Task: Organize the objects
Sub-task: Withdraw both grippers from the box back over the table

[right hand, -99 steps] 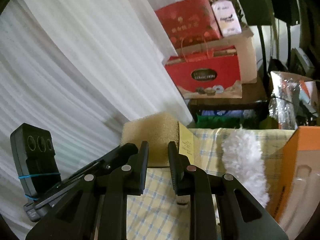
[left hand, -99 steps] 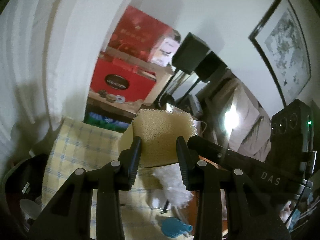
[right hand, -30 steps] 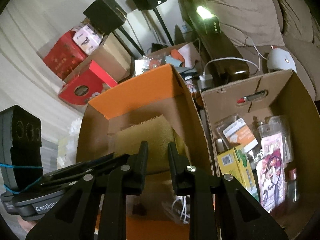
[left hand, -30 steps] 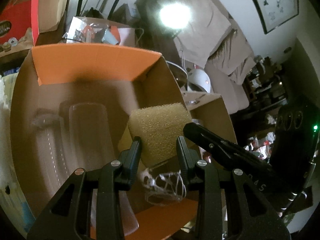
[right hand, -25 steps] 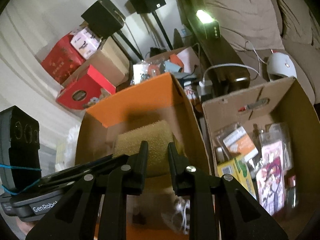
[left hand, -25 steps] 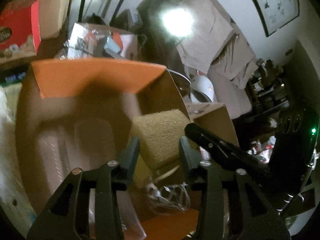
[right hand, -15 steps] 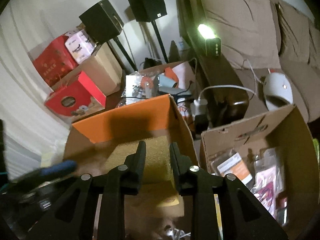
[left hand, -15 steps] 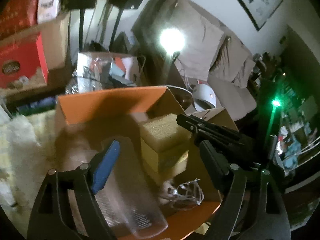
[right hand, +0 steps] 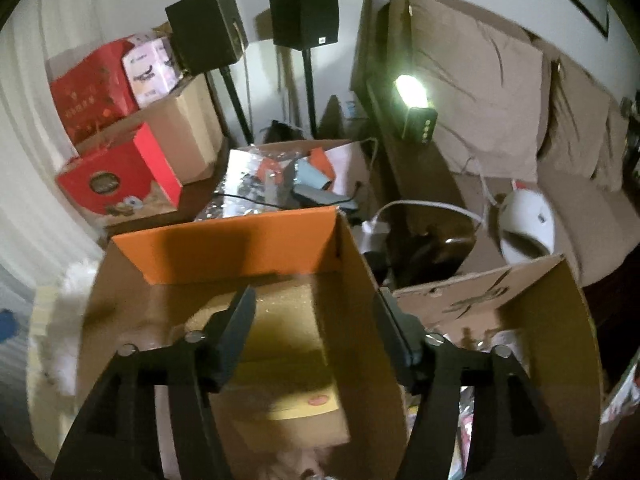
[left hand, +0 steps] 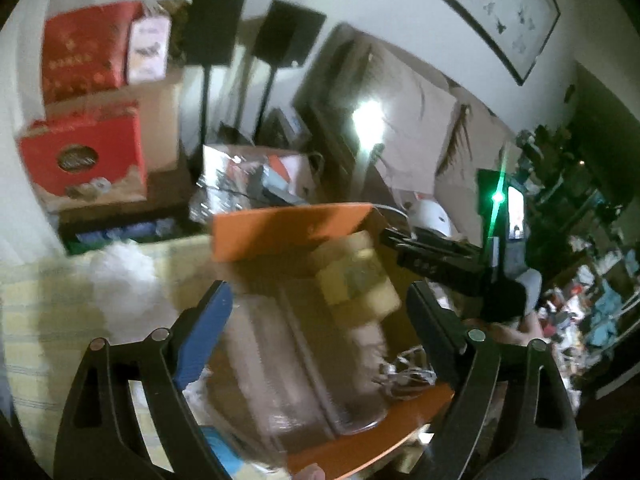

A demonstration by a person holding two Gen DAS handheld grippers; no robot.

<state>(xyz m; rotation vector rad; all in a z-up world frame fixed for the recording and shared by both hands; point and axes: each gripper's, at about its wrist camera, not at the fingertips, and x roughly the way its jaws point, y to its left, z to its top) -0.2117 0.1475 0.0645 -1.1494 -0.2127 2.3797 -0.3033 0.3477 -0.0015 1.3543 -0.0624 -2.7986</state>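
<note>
A yellow box topped with tan foam [right hand: 280,344] lies inside the orange-flapped cardboard box [right hand: 224,240]; in the left wrist view the foam-topped box [left hand: 356,280] is blurred, resting against the cardboard box's [left hand: 288,228] right wall. My left gripper [left hand: 316,304] is open wide and empty above the box. My right gripper [right hand: 314,320] is open wide and empty, its fingers either side of the foam-topped box without touching it. The right gripper's body [left hand: 440,256] shows in the left wrist view.
A clear plastic container [left hand: 320,380] and a tangle of white wire [left hand: 404,372] lie in the box. A second cardboard box [right hand: 520,292] of packets stands to the right. A white fluffy duster [left hand: 120,272] lies on the yellow checked cloth [left hand: 40,320]. Red gift boxes [right hand: 116,180] and speakers [right hand: 300,12] stand behind.
Both grippers carried the foam-topped box from the checked cloth into the orange-flapped box. The left opened first, then the right opened, and both pulled back above it.
</note>
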